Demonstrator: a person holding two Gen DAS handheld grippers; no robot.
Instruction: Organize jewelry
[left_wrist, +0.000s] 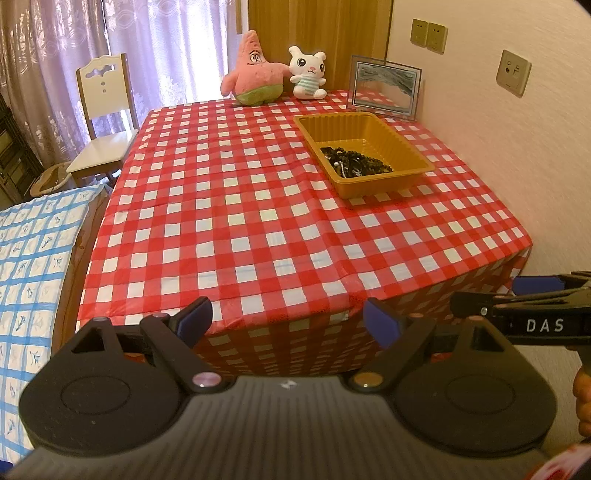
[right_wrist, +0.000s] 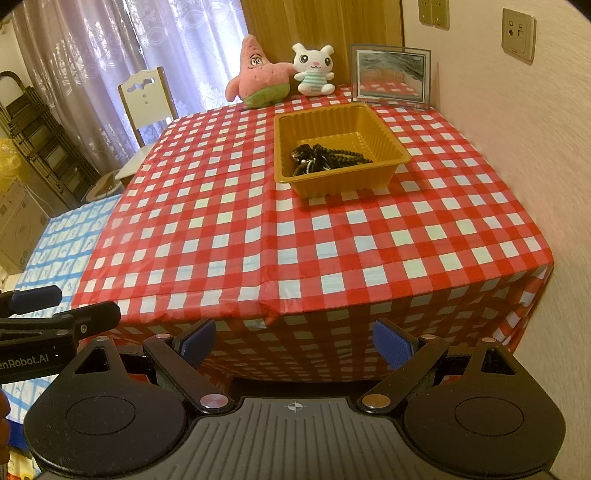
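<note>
The left hand-held gripper (left_wrist: 288, 325) stood wide open, blue pads apart, holding nothing, short of the near edge of the table (left_wrist: 258, 229) covered in red-and-white checked cloth. The right hand-held gripper (right_wrist: 295, 343) was likewise wide open and empty, just beside the left. The dark beaded jewelry (left_wrist: 354, 162) lay heaped in the near end of a rectangular yellow plastic tray (left_wrist: 402, 142) on the table's far right, well apart from both grippers.

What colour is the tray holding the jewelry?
Golden yellow; the tray with ribbed walls shows best in the right wrist view.
</note>
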